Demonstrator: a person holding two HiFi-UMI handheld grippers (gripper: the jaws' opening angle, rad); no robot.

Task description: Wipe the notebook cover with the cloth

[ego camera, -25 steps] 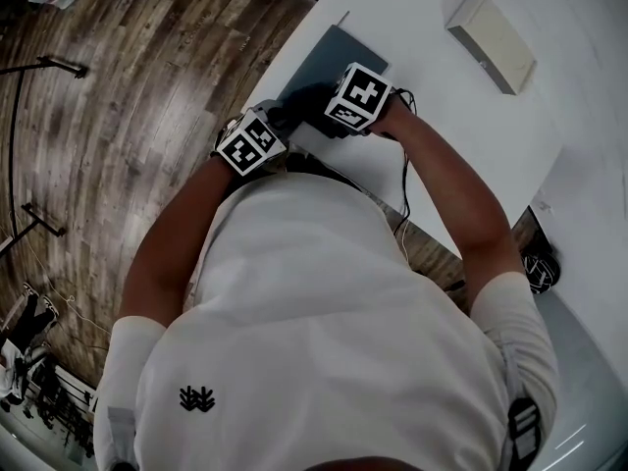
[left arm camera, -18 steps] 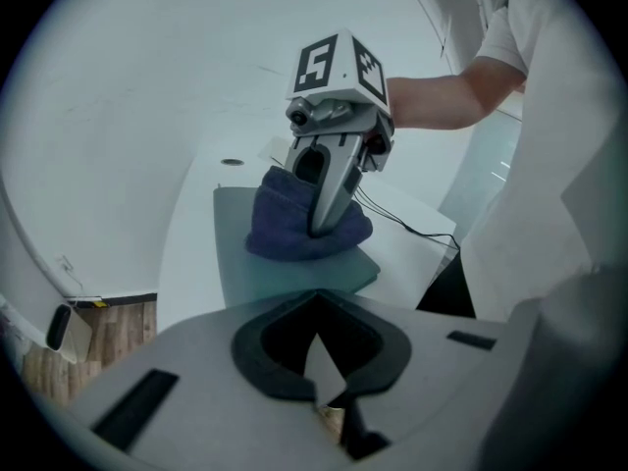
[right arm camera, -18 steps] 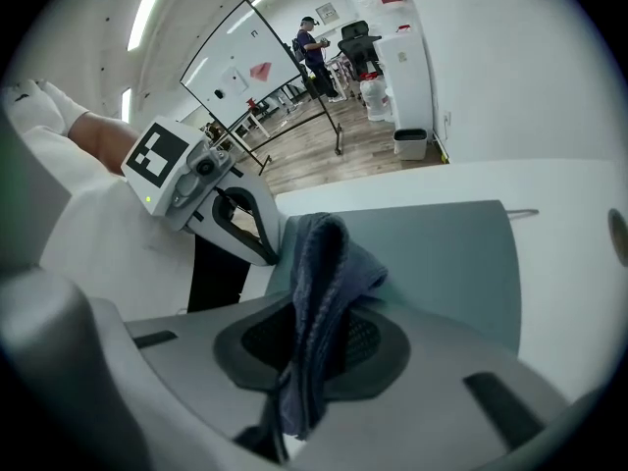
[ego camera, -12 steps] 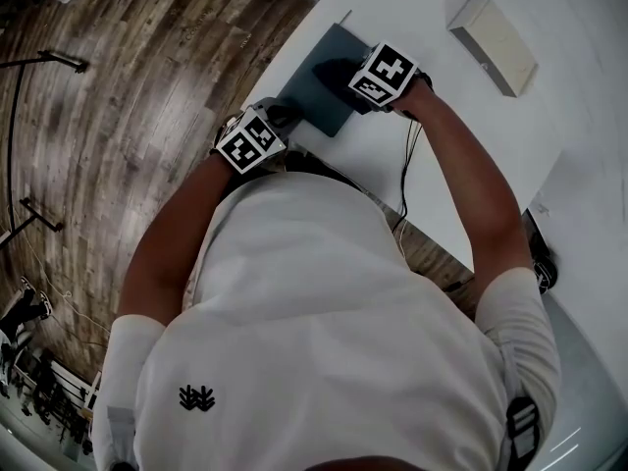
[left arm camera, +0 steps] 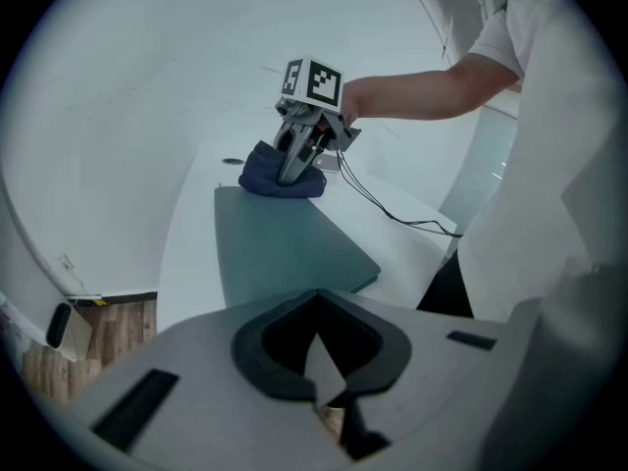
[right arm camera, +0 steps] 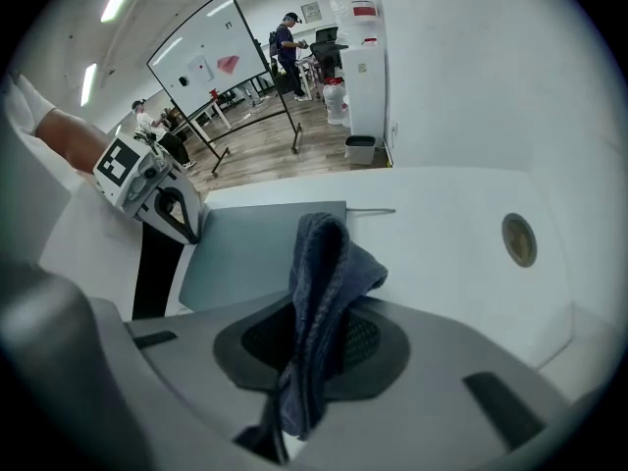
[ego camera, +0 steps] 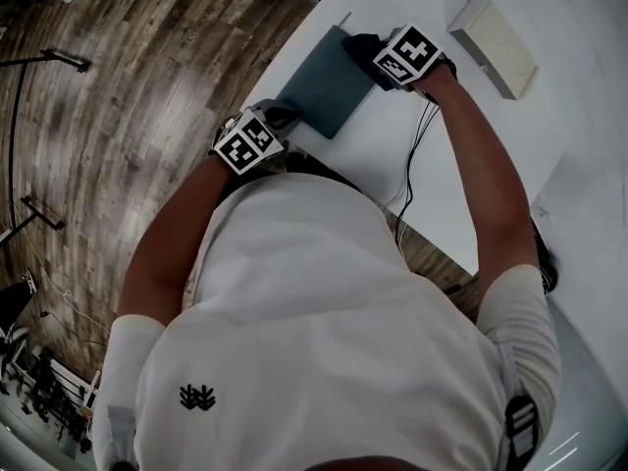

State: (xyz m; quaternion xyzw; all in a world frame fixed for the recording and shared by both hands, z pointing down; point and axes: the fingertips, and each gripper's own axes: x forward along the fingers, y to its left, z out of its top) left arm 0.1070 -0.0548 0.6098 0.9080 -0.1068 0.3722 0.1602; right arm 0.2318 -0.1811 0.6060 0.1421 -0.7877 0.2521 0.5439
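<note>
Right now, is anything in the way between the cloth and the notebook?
Nothing visible. The right gripper holds the cloth at the far edge of the notebook, and its teal cover is bare.

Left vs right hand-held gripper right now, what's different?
The right hand-held gripper is shut on the dark blue cloth; the left hand-held gripper is shut on nothing. The right one sits at the notebook's far end, the left one by its near corner. Both are at the white table.
</note>
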